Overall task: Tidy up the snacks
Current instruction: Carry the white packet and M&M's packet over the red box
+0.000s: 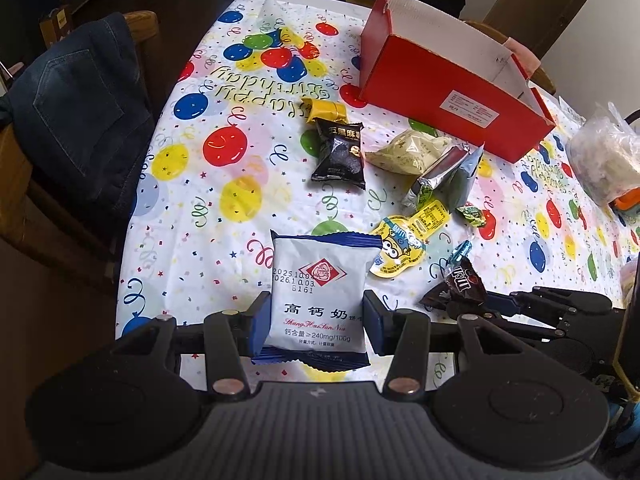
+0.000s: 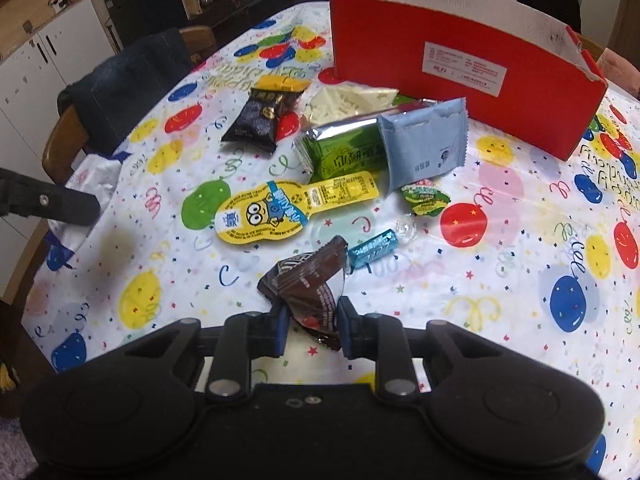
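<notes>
My left gripper [image 1: 316, 320] is shut on a white biscuit packet with blue ends [image 1: 320, 292], held upright just above the balloon-print tablecloth [image 1: 224, 208]. My right gripper [image 2: 313, 328] is shut on a crumpled brown chocolate packet [image 2: 308, 284]; the same packet [image 1: 456, 284] shows at the right of the left wrist view. The open red box [image 2: 460, 80] stands at the far side of the table, also the red box [image 1: 452, 92]. Loose snacks lie between the grippers and the box.
On the cloth lie a black sesame packet [image 2: 256, 120], a yellow cartoon pouch [image 2: 260, 216], a green foil packet [image 2: 344, 152], a pale blue packet [image 2: 428, 144] and a teal candy [image 2: 372, 248]. A chair with a denim jacket [image 1: 80, 112] stands at the table's left edge. A plastic bag [image 1: 604, 156] sits right.
</notes>
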